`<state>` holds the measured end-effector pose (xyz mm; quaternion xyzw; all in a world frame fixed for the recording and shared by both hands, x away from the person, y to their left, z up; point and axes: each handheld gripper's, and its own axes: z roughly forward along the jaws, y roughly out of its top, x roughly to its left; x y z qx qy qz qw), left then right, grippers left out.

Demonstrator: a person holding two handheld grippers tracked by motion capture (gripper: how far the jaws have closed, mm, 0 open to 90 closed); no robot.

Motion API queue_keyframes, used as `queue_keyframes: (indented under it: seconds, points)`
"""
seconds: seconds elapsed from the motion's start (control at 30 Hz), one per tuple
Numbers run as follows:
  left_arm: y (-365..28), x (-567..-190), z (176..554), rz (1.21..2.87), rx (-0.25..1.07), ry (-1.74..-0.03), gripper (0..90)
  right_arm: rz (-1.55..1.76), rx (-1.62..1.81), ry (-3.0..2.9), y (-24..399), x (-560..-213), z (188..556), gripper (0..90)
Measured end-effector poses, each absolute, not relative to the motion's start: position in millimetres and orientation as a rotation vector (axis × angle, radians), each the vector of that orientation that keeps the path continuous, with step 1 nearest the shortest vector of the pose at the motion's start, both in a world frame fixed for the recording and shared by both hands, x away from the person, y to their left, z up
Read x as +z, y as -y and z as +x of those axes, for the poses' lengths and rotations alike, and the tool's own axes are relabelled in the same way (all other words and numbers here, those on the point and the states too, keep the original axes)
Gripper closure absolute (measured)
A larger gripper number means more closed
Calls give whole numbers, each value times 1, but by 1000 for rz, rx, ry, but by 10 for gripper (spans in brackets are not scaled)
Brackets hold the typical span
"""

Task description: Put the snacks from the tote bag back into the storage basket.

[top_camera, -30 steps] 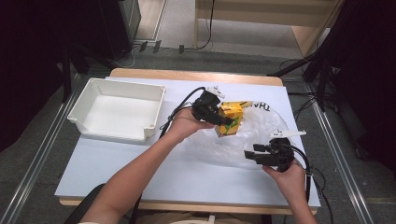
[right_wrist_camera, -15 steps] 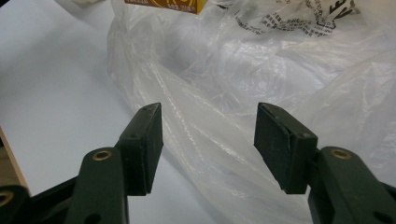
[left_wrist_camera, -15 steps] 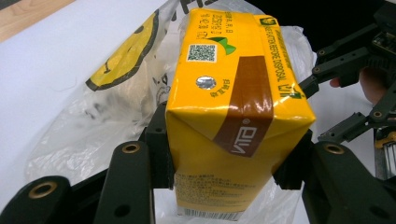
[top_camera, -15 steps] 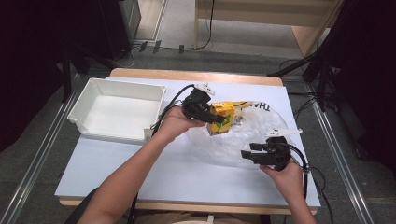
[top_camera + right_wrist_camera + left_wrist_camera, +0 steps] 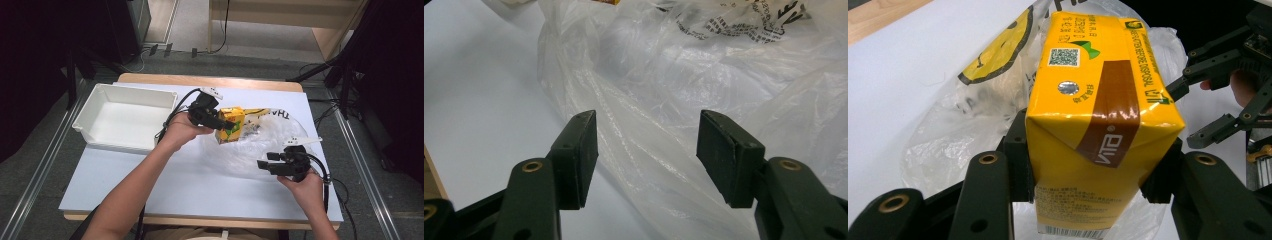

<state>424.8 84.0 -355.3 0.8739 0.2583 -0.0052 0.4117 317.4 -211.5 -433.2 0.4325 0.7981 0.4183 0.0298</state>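
One yellow carton (image 5: 1098, 120) is pinched in the left tongs (image 5: 222, 121) above one clear plastic bag (image 5: 260, 145) near the counter's (image 5: 150, 185) far edge, right tongs (image 5: 265, 164) spread empty beside one white bin (image 5: 125, 117).

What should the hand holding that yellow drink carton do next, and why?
Probably carry it left toward the white bin. The left gripper is clamped on the yellow drink carton, which looks lifted clear of the clear plastic bag, and the bin sits open beside it.
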Motion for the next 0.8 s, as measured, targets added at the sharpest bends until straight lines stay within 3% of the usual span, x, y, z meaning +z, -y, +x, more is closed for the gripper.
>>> queue_keyframes:
  seconds: [0.8]
  points:
    - [-121,-342,429,2166,21,-702,525,1320,1306,-2471,207,-431,320,425]
